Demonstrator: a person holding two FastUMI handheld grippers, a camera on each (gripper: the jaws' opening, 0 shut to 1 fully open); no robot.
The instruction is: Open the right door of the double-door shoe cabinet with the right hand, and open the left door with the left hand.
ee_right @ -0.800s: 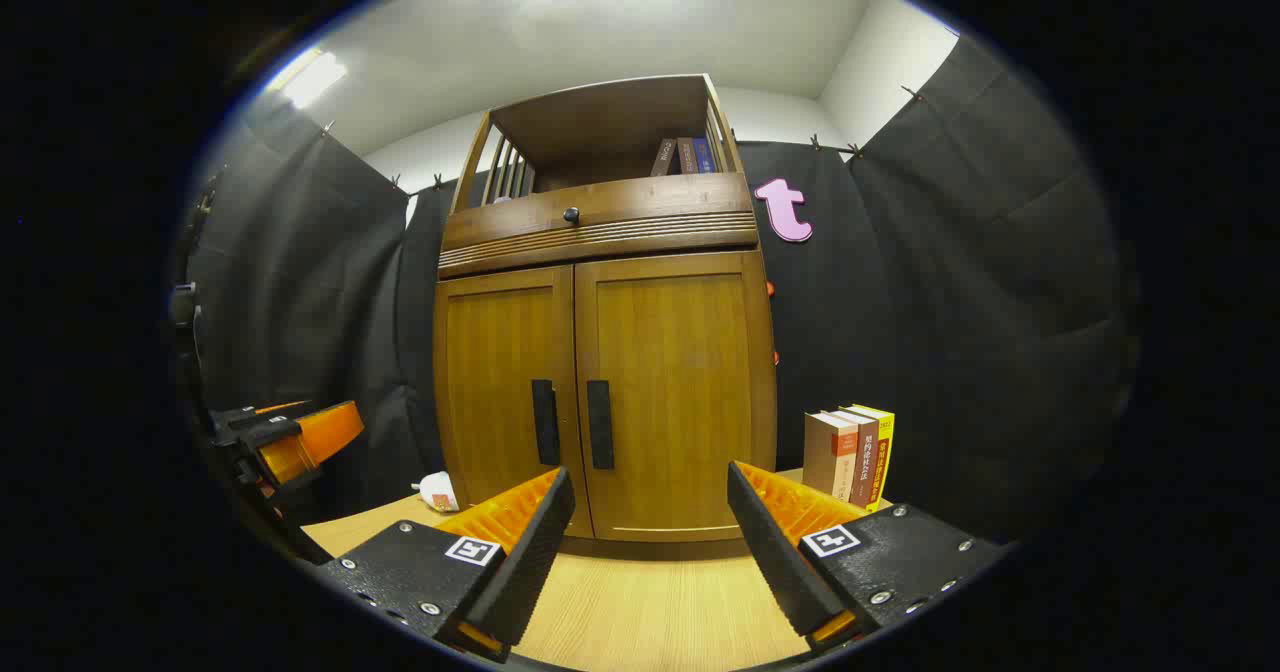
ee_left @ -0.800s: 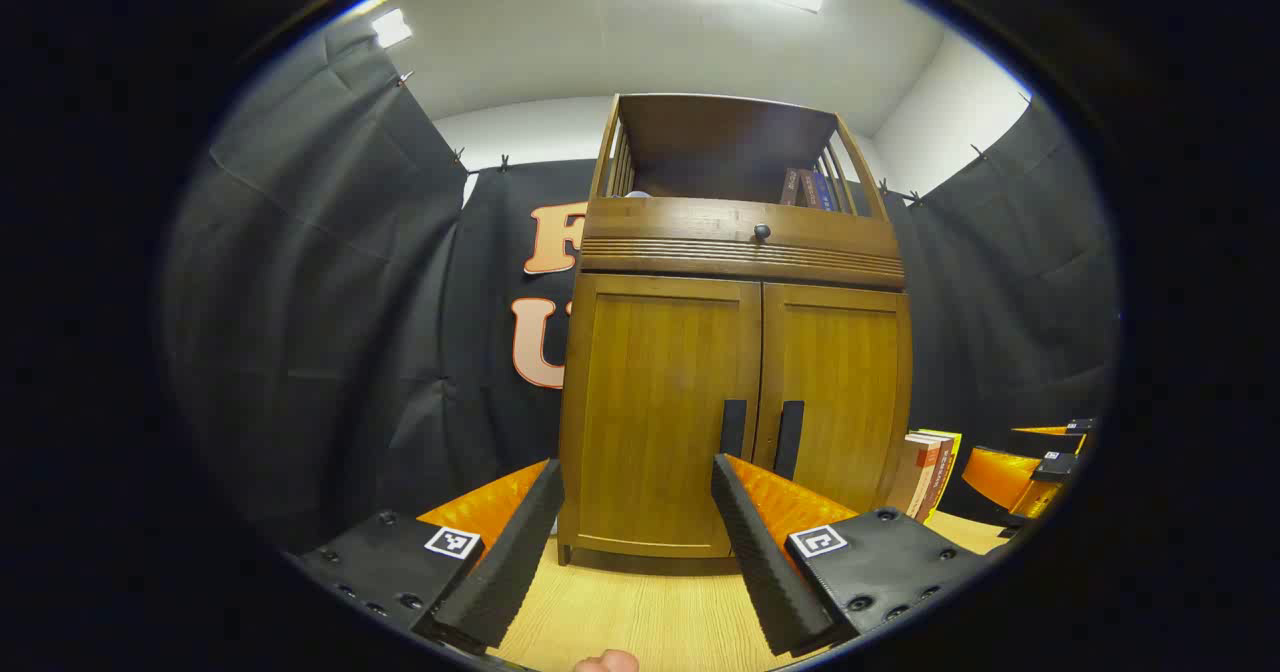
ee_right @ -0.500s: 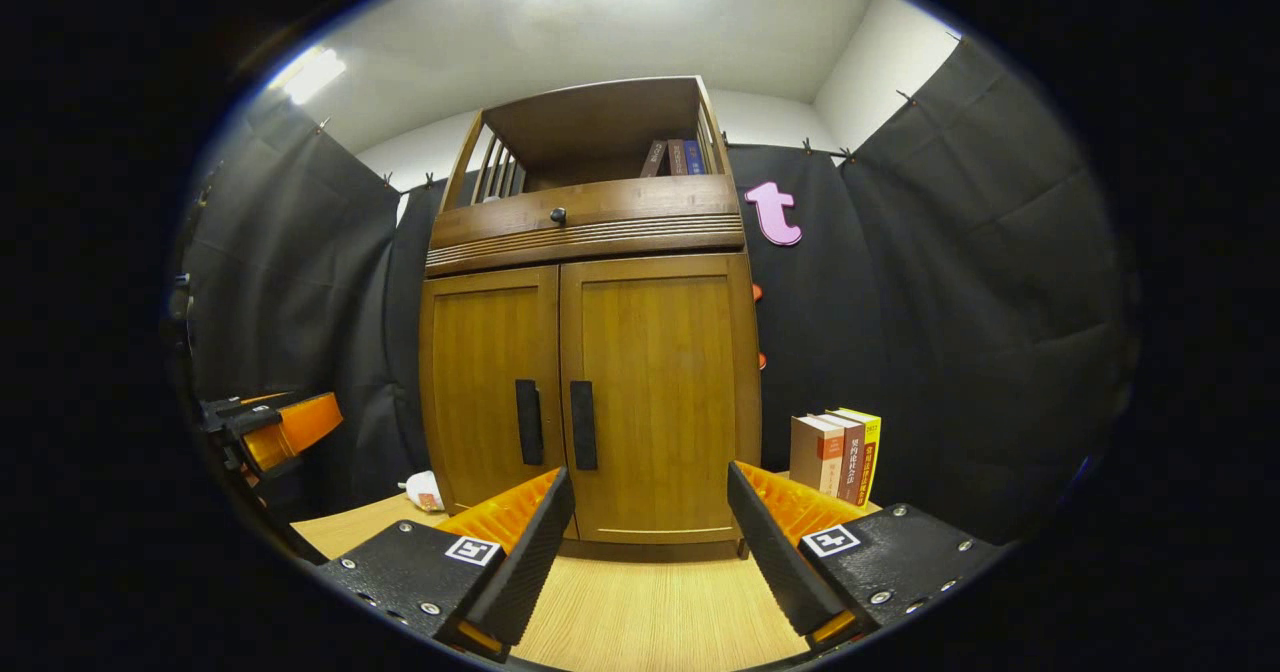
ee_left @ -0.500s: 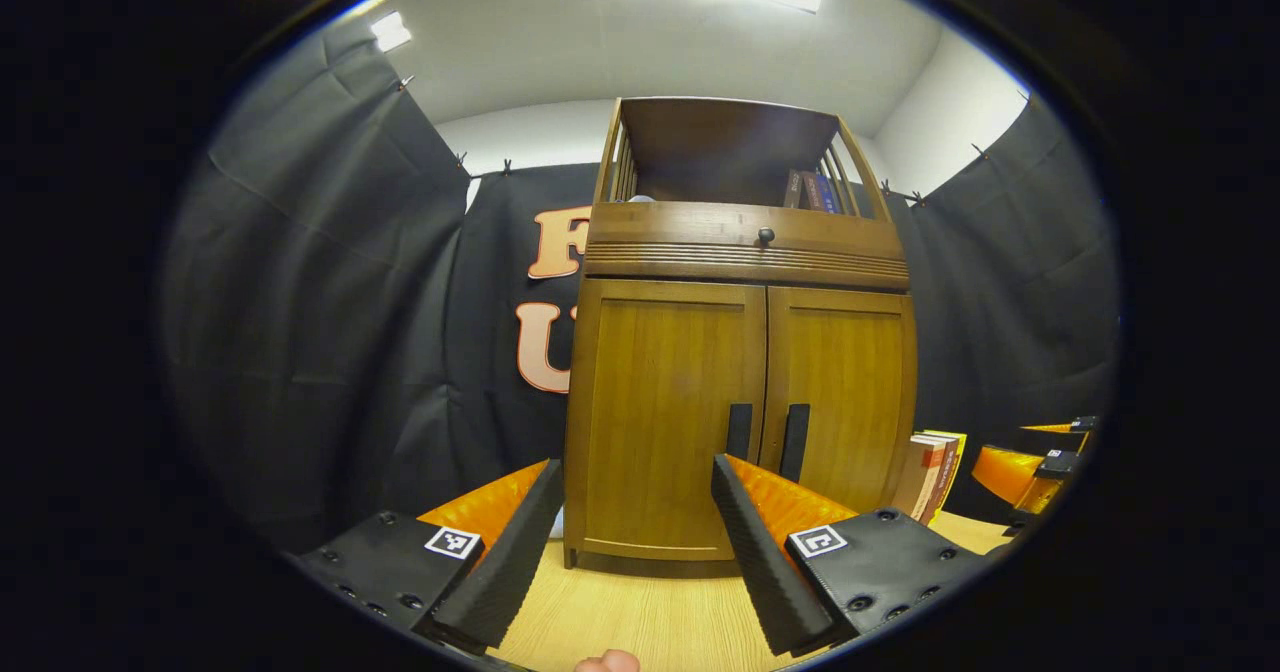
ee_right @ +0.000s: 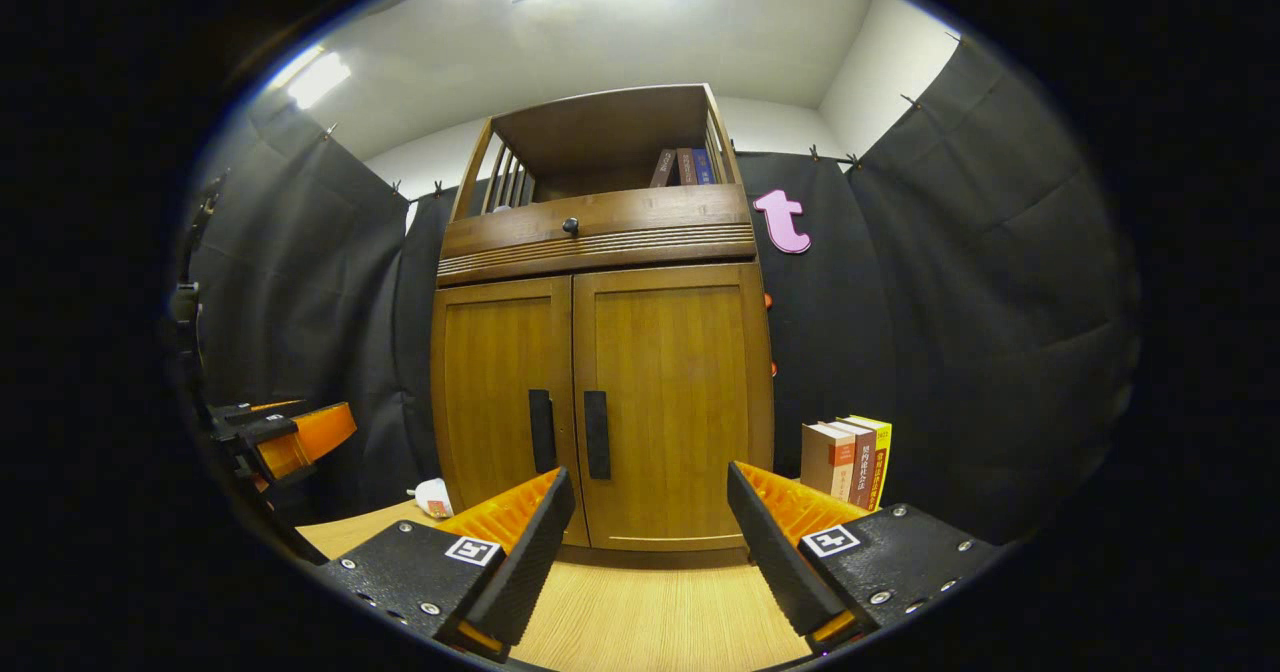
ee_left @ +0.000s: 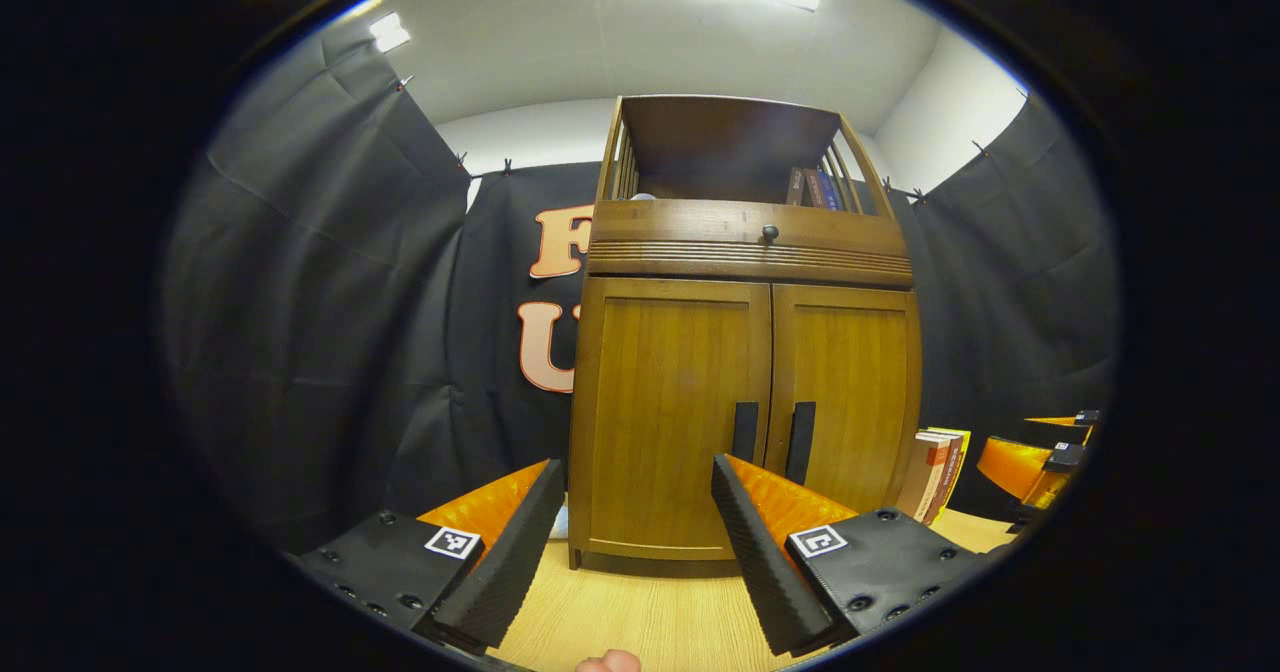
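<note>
On the light wooden table stands the brown shoe cabinet, right up against the black cloth wall. Both of its doors are shut. The left door and the right door meet in the middle, and each has a thin black handle near that line: the left handle and the right handle sit side by side.

In the right gripper view, the right gripper is held in front of the cabinet, a little way off, with its two fingers wide apart and nothing between them. It touches nothing. The right door is straight ahead of it.

In the left gripper view, the left gripper is also spread wide with nothing in it, and it faces the left door without touching it. The left gripper's orange side also pokes in at the left edge of the right gripper view.

Above the doors is a drawer with a small round knob. Some books stand on the table beside the cabinet's right side, and more books sit on the top shelf. A small white thing lies by the cabinet's left side.
</note>
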